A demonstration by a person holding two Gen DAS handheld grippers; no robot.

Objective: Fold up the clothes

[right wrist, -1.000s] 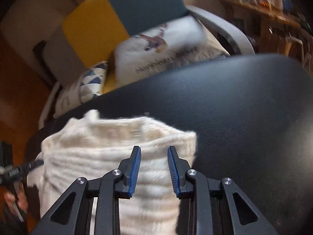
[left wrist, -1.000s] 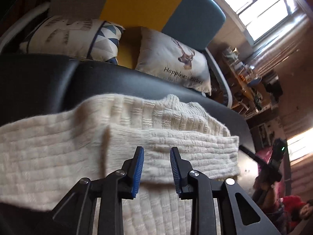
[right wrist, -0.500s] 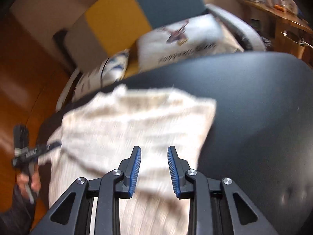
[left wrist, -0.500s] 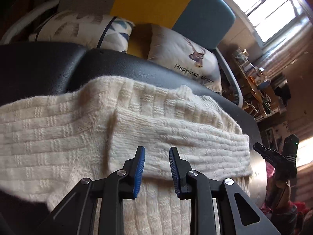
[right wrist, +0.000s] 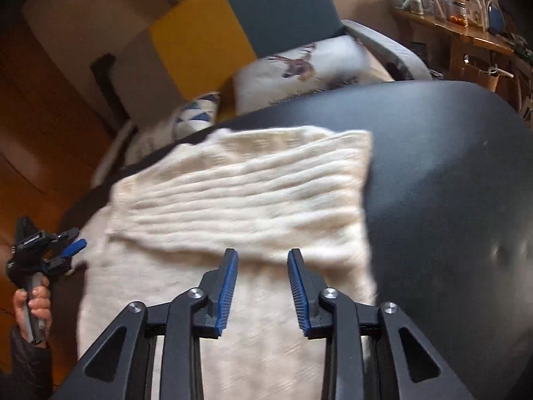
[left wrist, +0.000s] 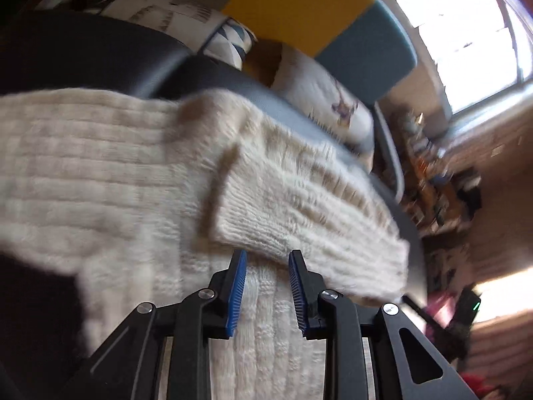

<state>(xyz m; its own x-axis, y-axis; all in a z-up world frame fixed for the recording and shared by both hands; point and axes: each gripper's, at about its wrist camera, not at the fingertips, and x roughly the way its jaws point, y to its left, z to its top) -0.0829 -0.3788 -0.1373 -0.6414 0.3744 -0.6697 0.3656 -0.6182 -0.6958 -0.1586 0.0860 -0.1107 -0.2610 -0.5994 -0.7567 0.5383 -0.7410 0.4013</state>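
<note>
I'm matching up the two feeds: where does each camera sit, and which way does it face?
Left wrist: on the left gripper, looking down over the cream knitted sweater toward a window; only its own fingers show.
Right wrist: on the right gripper, facing the sweater on the black padded surface; the left hand shows.
Both share the sweater and the deer-print cushion.

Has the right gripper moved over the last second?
Yes. The right gripper has pulled back toward the camera side: more of the cream sweater and black cushion shows ahead of it, and its empty jaws have just been opening.
</note>
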